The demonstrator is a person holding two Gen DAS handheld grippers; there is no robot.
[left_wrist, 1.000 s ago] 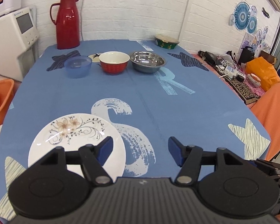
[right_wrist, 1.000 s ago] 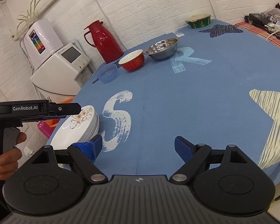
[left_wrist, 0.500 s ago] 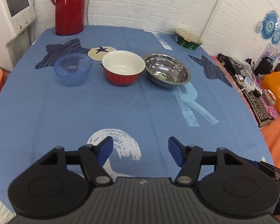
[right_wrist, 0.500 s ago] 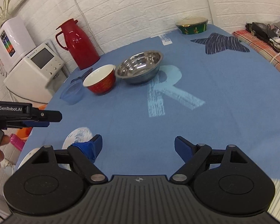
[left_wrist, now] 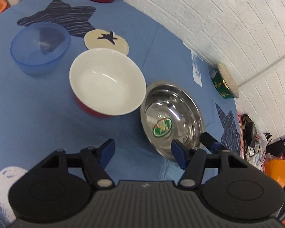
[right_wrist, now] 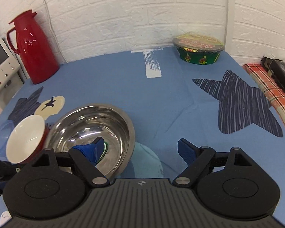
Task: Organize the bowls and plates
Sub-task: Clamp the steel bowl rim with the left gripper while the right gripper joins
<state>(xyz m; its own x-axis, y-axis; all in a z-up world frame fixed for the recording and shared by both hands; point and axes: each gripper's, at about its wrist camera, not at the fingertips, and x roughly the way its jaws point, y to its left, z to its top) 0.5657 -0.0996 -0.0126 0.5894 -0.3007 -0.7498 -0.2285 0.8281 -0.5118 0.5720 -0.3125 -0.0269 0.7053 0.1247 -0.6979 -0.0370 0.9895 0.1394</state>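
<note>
Right claw (right_wrist: 140, 150) spread astride steel bowl (right_wrist: 89, 131) rim, left claw (left_wrist: 143, 153) spread beside it

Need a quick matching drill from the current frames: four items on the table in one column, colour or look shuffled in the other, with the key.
Items:
1. steel bowl
2. ceramic bowl
3. plastic bowl
4. noodle cup

Descriptions:
A. translucent blue
B. green wall, sealed printed lid
C. shiny metal, green sticker inside
D. white inside, red outside

Pairs: 1-C, 2-D, 3-A, 4-B
</note>
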